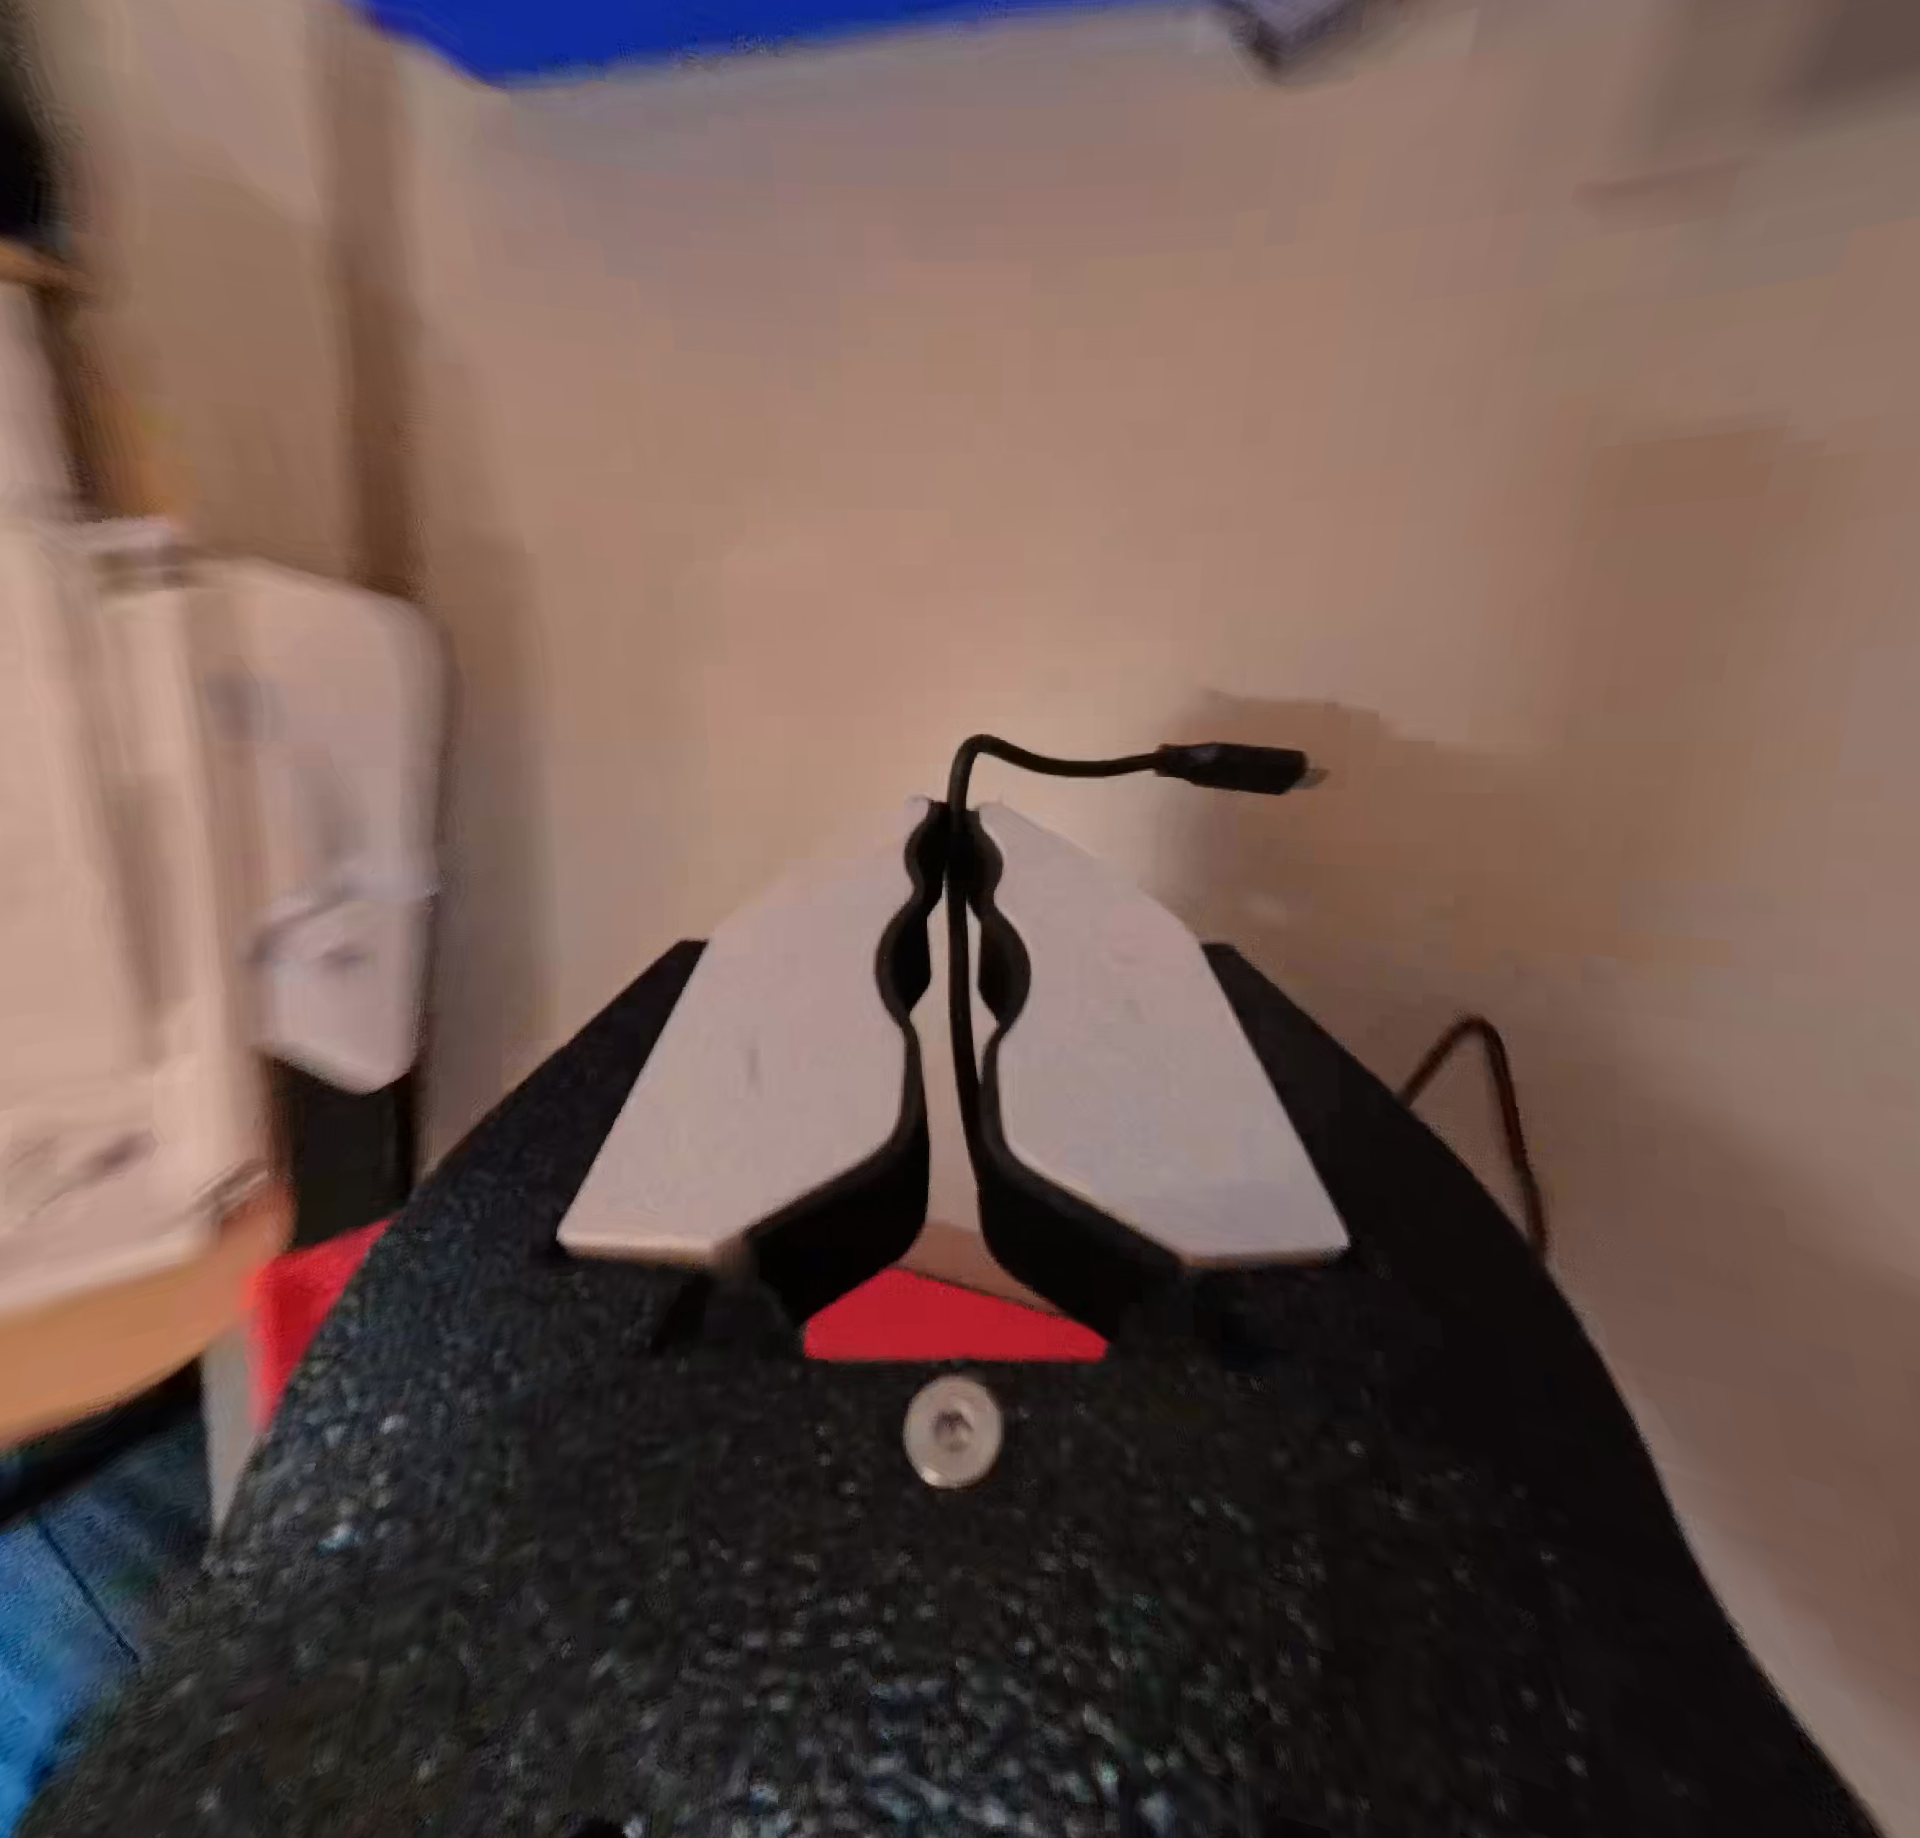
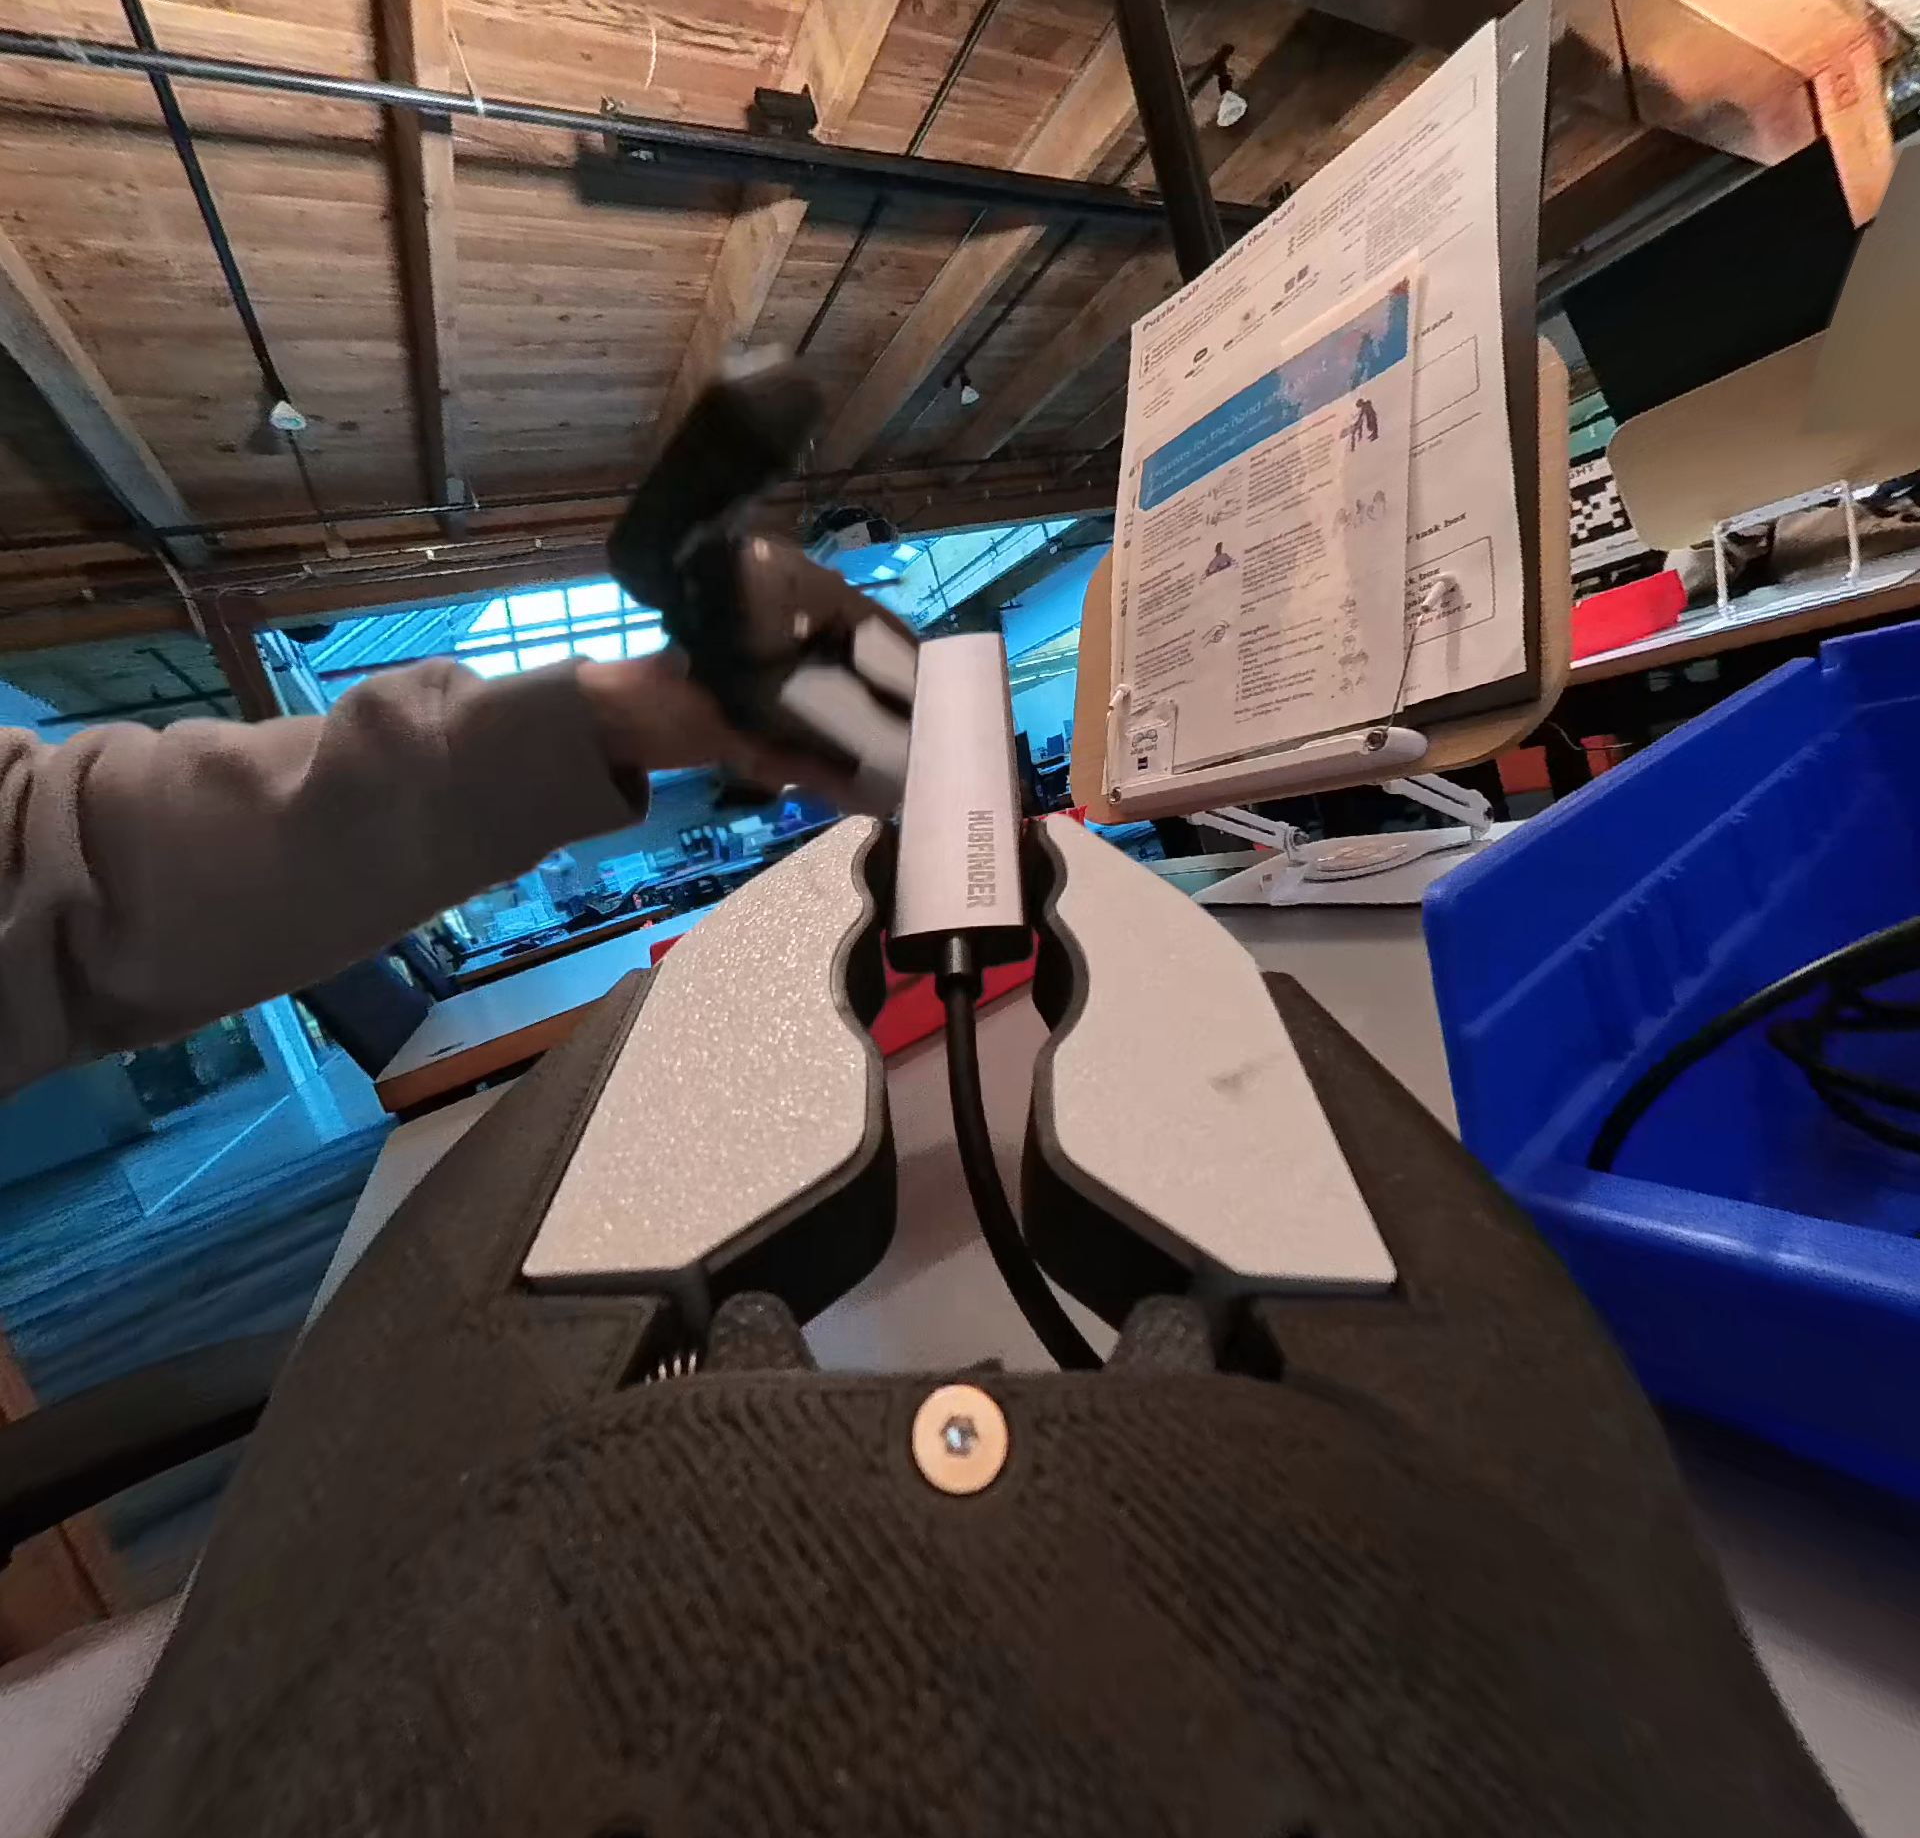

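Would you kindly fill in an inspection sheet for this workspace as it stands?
Surface: pale table, mostly bare.
Job's things: grey hub; thin black cable with plug.
Clutter: blue bin holding dark cords; document stand.
Grippers: left gripper shut on thin black cable; right gripper shut on grey hub.
Cables: hub's black lead runs back between the right fingers.
Surroundings: wooden ceiling; a person's sleeve.
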The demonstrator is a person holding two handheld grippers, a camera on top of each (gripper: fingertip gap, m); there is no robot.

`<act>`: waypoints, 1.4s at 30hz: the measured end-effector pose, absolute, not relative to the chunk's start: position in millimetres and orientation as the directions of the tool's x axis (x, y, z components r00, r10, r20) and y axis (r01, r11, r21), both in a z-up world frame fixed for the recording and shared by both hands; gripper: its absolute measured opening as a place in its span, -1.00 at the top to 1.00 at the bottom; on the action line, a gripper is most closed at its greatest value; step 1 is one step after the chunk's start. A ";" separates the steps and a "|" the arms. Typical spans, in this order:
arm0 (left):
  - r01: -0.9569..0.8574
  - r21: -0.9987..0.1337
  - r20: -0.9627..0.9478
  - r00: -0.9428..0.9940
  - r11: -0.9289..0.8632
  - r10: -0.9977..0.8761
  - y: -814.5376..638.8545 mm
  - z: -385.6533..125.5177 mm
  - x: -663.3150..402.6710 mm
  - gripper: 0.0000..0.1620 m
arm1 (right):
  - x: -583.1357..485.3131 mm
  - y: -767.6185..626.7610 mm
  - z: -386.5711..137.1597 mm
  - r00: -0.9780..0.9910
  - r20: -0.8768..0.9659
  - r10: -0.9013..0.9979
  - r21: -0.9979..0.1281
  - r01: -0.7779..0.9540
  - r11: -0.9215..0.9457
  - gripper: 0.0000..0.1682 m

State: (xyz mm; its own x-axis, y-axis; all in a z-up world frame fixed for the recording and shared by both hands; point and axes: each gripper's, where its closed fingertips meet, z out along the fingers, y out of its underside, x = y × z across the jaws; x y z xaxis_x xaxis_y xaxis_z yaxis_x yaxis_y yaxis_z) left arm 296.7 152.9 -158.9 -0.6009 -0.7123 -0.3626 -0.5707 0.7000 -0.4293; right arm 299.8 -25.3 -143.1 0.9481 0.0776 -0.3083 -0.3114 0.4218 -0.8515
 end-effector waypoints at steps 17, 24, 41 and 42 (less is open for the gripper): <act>-0.217 -0.804 -0.499 -0.262 0.554 -0.826 131.5 -169.3 190.1 0.97 | 298.5 -25.8 -142.4 0.950 -0.301 0.087 -0.850 -0.308 0.427 0.71; -0.424 -0.631 -0.576 -0.305 0.650 -0.759 152.1 -248.4 115.6 0.96 | 294.5 -22.8 -142.6 0.956 -0.279 0.089 -0.864 -0.290 0.411 0.71; -0.508 -0.416 -0.343 -0.681 0.754 -0.647 160.0 -277.3 60.0 0.45 | 290.0 -21.9 -142.0 0.962 -0.254 0.095 -0.873 -0.271 0.405 0.71; -0.488 -0.389 -0.316 -0.726 0.781 -0.611 156.5 -274.7 55.6 0.45 | 290.4 -22.3 -141.8 0.962 -0.256 0.094 -0.871 -0.272 0.409 0.71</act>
State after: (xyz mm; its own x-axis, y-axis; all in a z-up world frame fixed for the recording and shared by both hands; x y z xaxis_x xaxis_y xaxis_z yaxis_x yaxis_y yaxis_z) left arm 55.6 156.5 -274.7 -0.7262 -0.6106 -0.3158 -0.4877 0.7814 -0.3894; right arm 290.4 -22.3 -141.8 0.9619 0.0943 -0.2565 -0.2723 0.4085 -0.8712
